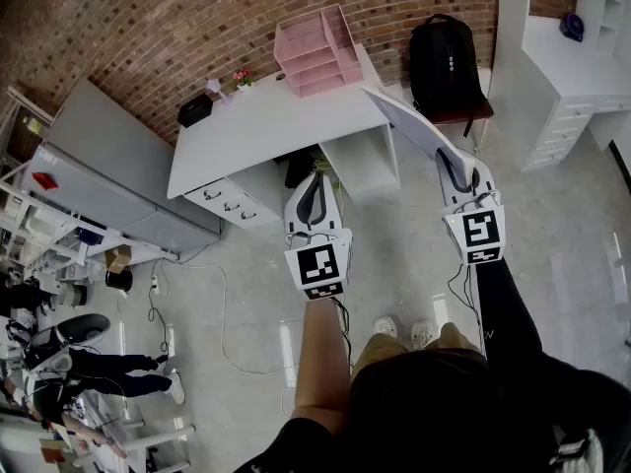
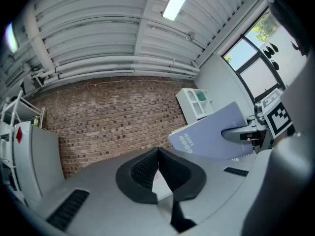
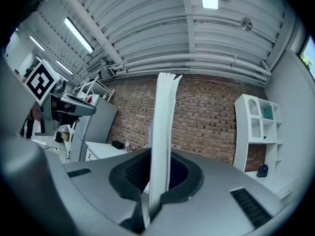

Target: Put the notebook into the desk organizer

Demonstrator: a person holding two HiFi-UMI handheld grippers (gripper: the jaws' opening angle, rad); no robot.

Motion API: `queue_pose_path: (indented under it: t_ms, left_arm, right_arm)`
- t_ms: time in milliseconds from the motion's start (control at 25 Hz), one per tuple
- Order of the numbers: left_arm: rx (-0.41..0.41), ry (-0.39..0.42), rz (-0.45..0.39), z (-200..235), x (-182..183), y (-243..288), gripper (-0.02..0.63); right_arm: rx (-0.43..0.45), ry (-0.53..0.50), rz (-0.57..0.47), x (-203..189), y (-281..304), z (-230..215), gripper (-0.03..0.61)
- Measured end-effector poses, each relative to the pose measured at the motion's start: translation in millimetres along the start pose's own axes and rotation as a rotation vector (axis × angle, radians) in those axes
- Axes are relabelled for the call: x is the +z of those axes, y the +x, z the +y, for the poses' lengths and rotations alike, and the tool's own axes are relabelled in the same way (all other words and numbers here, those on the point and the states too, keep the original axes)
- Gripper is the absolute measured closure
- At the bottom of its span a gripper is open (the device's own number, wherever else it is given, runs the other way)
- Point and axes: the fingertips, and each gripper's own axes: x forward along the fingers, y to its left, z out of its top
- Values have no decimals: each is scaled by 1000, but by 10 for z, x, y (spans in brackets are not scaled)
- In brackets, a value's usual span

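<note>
Pink organizer sits at the far end of the white desk, by the brick wall. The notebook isn't in it yet. It's in the air, well short of the organizer. Its far tip lines up with the desk's right end in the head view; can't tell if it's actually over the top.

Right gripper: level, jaws clamped on the notebook's near edge. Its own view shows the book edge-on and upright between the pads, with most of its length past the tips.
Left gripper: jaws closed on each other, nothing between them, short of the desk and doing no work.

Risks as I read them:
1. Long overhang on 1 narrow pinch. A quick swing toward the desk could let the book pivot or creep in the pads.
2. Book is held on edge and the organizer looks like stacked flat trays. It likely needs a wrist roll before entry, else the lead corner hits a tray lip.
3. Organizer looks light and free-standing. A push on a lip could shove it into the wall or tip it, and nothing braces it.
4. Soft cover could buckle or fan open if it jams partway.
5. Letting go too early drops it on the desk or floor.
</note>
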Motion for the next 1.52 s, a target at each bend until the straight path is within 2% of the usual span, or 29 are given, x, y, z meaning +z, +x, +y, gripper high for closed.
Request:
queue_pose_path:
  t_ms: [400, 800, 1120, 1520]
  left_arm:
    - [23, 9, -1, -65, 89, -70, 597]
    - [43, -20, 8, 122, -3, -95, 597]
    - [38, -50, 16, 427, -249, 196, 598]
    - [-8, -53, -2, 1129, -422, 964, 598]
  right_arm:
    - [-8, 23, -18, 13, -108, -145, 535]
    - [30, 30, -36, 46, 25, -12, 534]
    - [30, 32, -29, -42, 487, 70, 534]
    - [14, -19, -28, 43, 1511, 284, 534]
